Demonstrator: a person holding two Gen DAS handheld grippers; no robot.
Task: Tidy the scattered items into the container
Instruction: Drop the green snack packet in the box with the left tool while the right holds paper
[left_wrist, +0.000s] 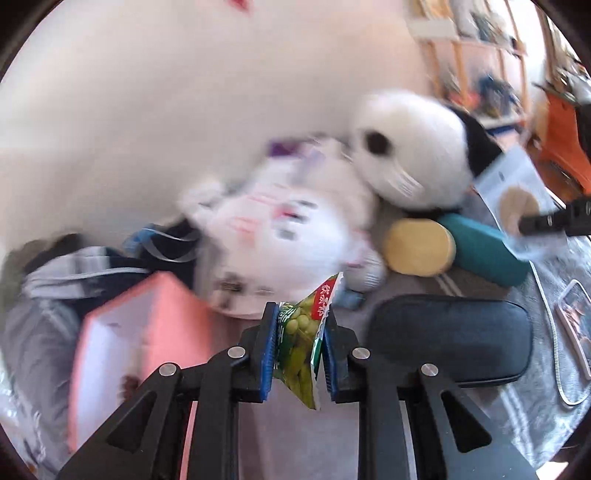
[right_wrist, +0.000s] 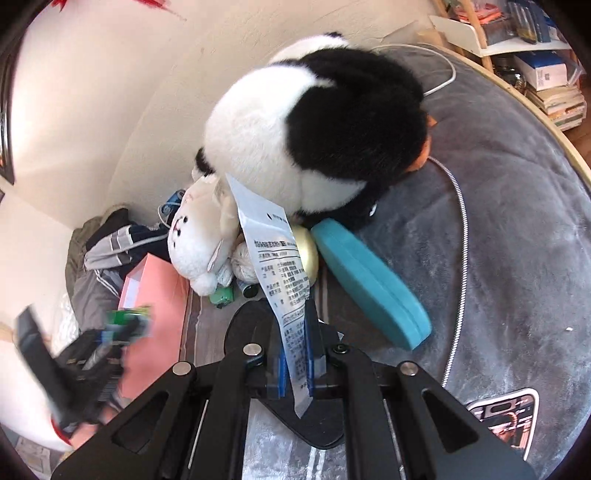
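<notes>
My left gripper (left_wrist: 300, 314) is shut on a green snack packet (left_wrist: 299, 347) with a red label, which stands upright between the blue pads. Down to its left lies the open pink box (left_wrist: 173, 317), white inside. In the right wrist view my right gripper (right_wrist: 295, 317) is shut on a long white and pale-blue sachet (right_wrist: 277, 251) with printed text. That view also shows the pink box (right_wrist: 162, 295) at the left, with the blurred left gripper (right_wrist: 125, 328) and its green packet just above it. The right gripper (left_wrist: 543, 221) reaches into the left wrist view from the right edge.
A big panda plush (right_wrist: 314, 129) and a white plush (right_wrist: 199, 236) crowd the grey blanket near the wall. A teal case (right_wrist: 369, 280), a gold round object (right_wrist: 308, 251), a black case (left_wrist: 450, 339), a phone (right_wrist: 506, 413), a cable and clothes (right_wrist: 107, 240) lie around.
</notes>
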